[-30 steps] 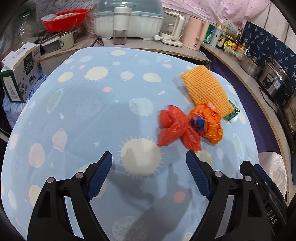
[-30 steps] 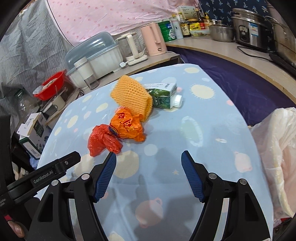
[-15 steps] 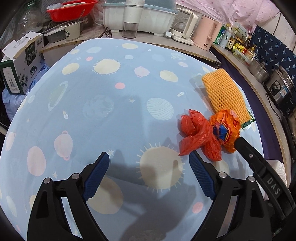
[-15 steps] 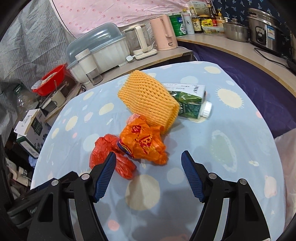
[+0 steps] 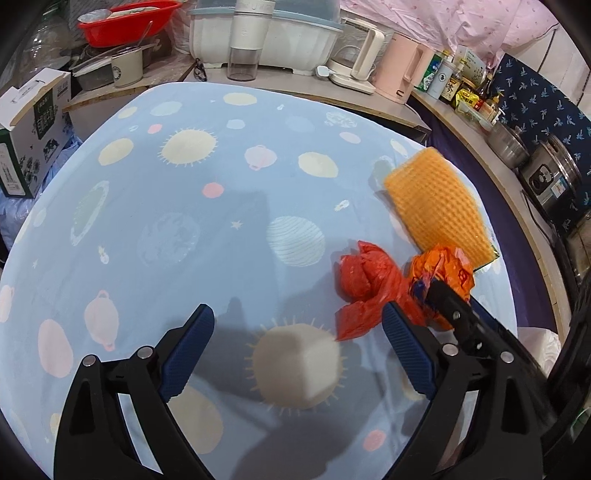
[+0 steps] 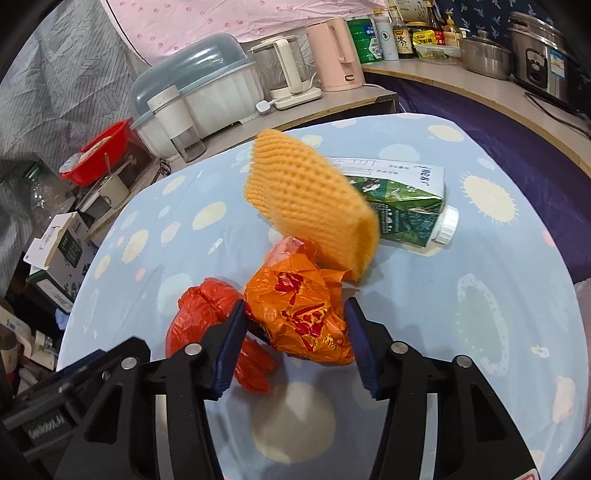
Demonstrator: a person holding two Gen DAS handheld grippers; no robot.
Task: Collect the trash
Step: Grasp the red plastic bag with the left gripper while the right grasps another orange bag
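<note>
A crumpled orange plastic bag (image 6: pixel 301 308) lies on the blue tablecloth (image 6: pixel 480 280), between the fingers of my right gripper (image 6: pixel 295 317), whose jaws stand open around it. A crumpled red plastic bag (image 6: pixel 201 314) touches its left side. Behind them lie a yellow foam net (image 6: pixel 310 203) and a green milk carton (image 6: pixel 406 206) on its side. In the left wrist view my left gripper (image 5: pixel 295 332) is open and empty over the cloth, with the red bag (image 5: pixel 364 284), orange bag (image 5: pixel 443 269) and foam net (image 5: pixel 434 206) to its right.
A counter behind the table holds a covered dish rack (image 5: pixel 266 40), a kettle (image 5: pixel 360 62), a pink jug (image 5: pixel 402 70), bottles and pots (image 6: pixel 484 51). A red basin (image 5: pixel 122 22) and a cardboard box (image 5: pixel 29 129) stand at the left. A pale plastic bag (image 5: pixel 543 343) hangs off the table's right side.
My right gripper has moved forward and down until its open fingers straddle the orange bag. My left gripper has shifted slightly left and stays open.
</note>
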